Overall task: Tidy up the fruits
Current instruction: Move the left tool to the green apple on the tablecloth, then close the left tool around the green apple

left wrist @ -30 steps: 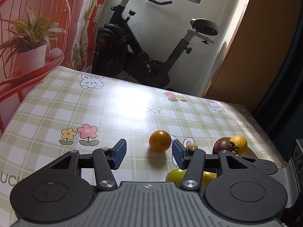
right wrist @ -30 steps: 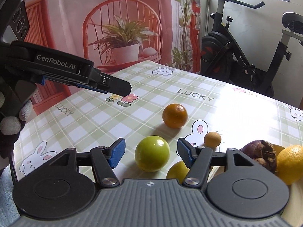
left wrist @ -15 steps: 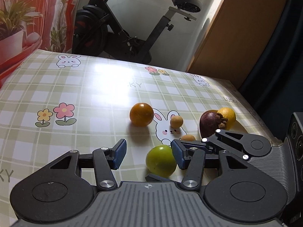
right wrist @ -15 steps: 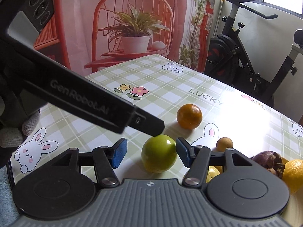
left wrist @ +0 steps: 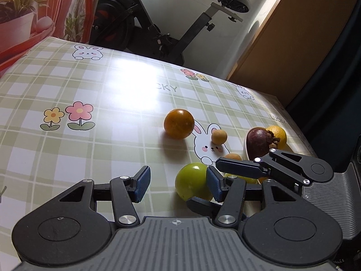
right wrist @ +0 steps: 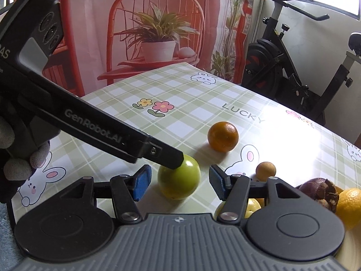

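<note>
Two grippers are gathered at one green fruit [right wrist: 178,181] on the checked tablecloth [right wrist: 185,94]. The right gripper [right wrist: 178,181] is spread wide, the fruit lying between its blue pads [right wrist: 141,183] without being touched by either. The left gripper [left wrist: 177,183] is also held wide open, gripping nothing; the green fruit [left wrist: 191,181] is seen just beside its right pad. Farther off, an orange [right wrist: 223,136] and a small brown fruit [right wrist: 265,171] are set apart on the cloth. At the right, a purple fruit [left wrist: 259,141] and a yellow citrus [left wrist: 278,134] are kept in a white dish [left wrist: 246,145].
</note>
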